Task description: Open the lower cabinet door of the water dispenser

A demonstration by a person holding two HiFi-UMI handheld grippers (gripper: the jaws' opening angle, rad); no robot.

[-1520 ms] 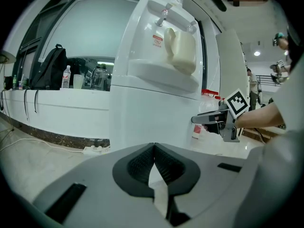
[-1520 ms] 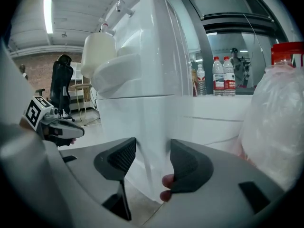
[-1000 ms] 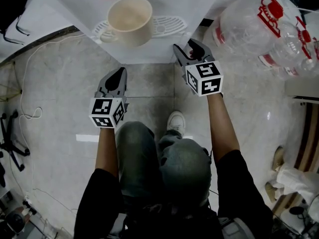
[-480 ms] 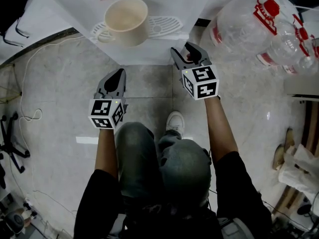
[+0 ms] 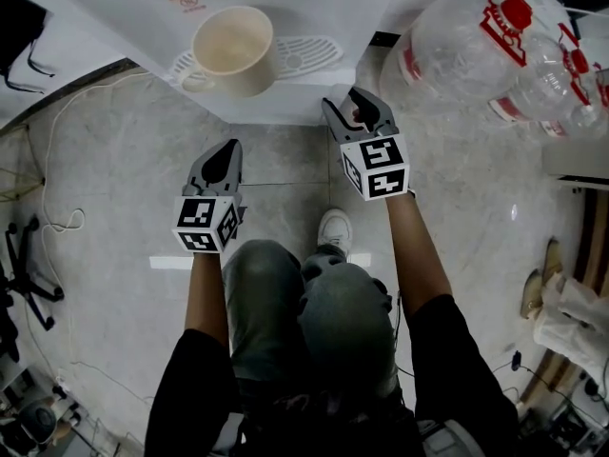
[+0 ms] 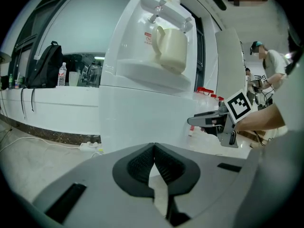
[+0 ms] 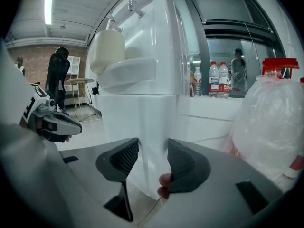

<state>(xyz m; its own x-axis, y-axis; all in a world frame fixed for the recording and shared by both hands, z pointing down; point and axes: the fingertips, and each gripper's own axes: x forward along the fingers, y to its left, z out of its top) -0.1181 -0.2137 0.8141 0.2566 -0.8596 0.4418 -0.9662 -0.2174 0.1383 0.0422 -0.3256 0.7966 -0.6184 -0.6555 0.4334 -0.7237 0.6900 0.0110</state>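
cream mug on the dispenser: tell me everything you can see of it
The cream mug is plain and smooth, ceramic or plastic by its look, with one loop handle that points left in the head view. It stands upright, mouth up, and its inside looks empty. It sits on the slotted white drip tray in the recess of the water dispenser, just below the taps. Only the tray touches it.
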